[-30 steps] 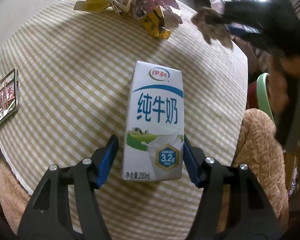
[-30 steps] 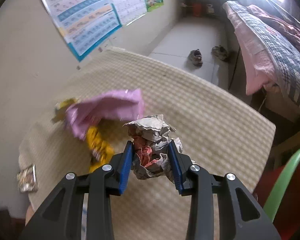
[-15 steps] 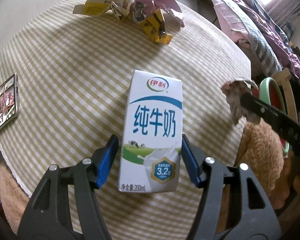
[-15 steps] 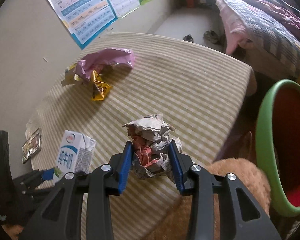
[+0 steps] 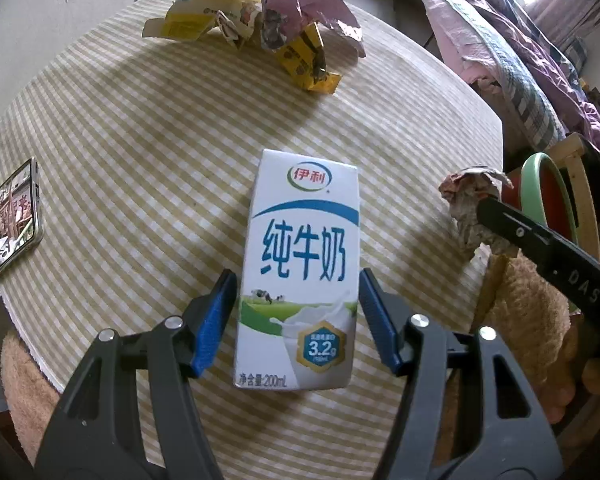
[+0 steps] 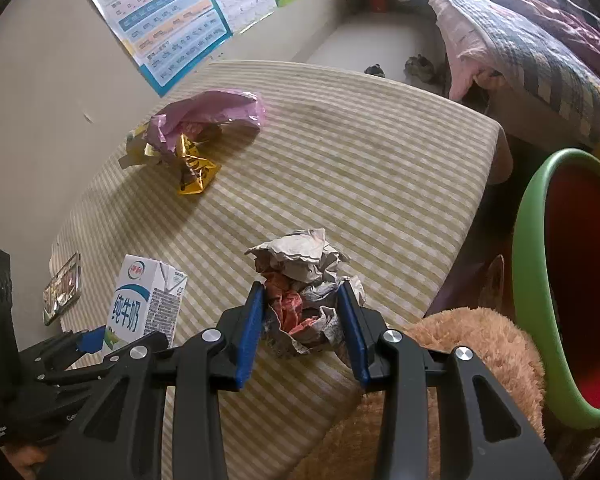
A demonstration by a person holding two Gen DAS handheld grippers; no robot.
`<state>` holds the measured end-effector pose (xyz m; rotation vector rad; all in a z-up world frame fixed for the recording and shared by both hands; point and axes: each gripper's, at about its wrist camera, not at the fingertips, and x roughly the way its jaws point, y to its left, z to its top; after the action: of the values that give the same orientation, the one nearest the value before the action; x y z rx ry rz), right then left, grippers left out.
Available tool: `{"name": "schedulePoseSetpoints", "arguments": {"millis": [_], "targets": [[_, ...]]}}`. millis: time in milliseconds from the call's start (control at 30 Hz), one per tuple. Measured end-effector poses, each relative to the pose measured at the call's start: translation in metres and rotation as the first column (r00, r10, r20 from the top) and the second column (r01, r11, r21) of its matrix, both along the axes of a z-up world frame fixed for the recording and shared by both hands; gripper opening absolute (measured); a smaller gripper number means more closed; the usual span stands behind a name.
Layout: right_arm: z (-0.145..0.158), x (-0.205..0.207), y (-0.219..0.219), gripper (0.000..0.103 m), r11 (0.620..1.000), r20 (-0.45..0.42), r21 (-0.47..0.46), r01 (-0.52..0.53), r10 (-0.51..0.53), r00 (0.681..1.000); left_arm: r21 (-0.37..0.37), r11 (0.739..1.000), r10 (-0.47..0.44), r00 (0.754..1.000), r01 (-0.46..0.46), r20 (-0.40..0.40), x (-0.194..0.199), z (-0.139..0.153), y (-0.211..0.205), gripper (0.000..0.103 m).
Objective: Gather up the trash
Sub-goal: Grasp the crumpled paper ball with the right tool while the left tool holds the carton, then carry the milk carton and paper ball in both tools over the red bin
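Observation:
My left gripper (image 5: 297, 320) is shut on a white and blue milk carton (image 5: 304, 272), held upright above the checked table; carton and gripper also show in the right wrist view (image 6: 143, 304). My right gripper (image 6: 306, 332) is shut on a crumpled paper ball (image 6: 304, 280), near the table's right edge; the ball shows in the left wrist view (image 5: 468, 208). A pile of pink and yellow wrappers (image 5: 267, 28) lies at the table's far side, also in the right wrist view (image 6: 191, 132). A green bin with a red inside (image 6: 560, 280) stands to the right of the table.
A phone (image 5: 7, 216) lies at the table's left edge. A brown fluffy cushion (image 6: 460, 344) sits below the table's near right edge. A bed with a quilt (image 6: 532, 48) is at the far right. Posters (image 6: 171, 12) hang on the wall.
My right gripper has carried the paper ball from over the middle of the table towards the right edge and the bin. My left gripper holds the carton, almost still.

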<state>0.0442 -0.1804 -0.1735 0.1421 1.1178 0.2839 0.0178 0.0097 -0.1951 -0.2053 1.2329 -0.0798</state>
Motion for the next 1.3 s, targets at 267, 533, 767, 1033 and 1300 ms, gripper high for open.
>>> {"name": "schedulePoseSetpoints", "arguments": {"millis": [267, 533, 767, 1033, 1300], "targets": [[-0.001, 0.001, -0.002, 0.037, 1.000, -0.004, 0.008, 0.001, -0.001, 1.000, -0.004, 1.000, -0.003, 1.000, 0.003, 0.000, 0.002, -0.002, -0.002, 0.059], [-0.001, 0.000, -0.002, 0.037, 1.000, -0.006, 0.020, 0.007, -0.007, 1.000, 0.006, 1.000, -0.011, 1.000, 0.011, 0.009, -0.001, 0.002, -0.002, 0.054], [0.001, 0.000, -0.004, 0.037, 0.999, -0.004, 0.034, 0.015, -0.015, 1.000, 0.027, 1.000, -0.011, 0.999, 0.010, 0.037, -0.002, 0.012, -0.005, 0.054], [0.005, -0.002, -0.007, 0.037, 0.999, 0.011, 0.046, 0.024, -0.025, 1.000, 0.036, 0.999, -0.023, 0.997, 0.020, 0.073, -0.004, 0.027, -0.010, 0.054], [0.018, -0.008, -0.012, 0.037, 0.998, 0.061, 0.050, 0.035, -0.038, 0.997, 0.033, 0.998, -0.050, 0.993, 0.047, 0.110, -0.003, 0.044, -0.019, 0.054]]}}
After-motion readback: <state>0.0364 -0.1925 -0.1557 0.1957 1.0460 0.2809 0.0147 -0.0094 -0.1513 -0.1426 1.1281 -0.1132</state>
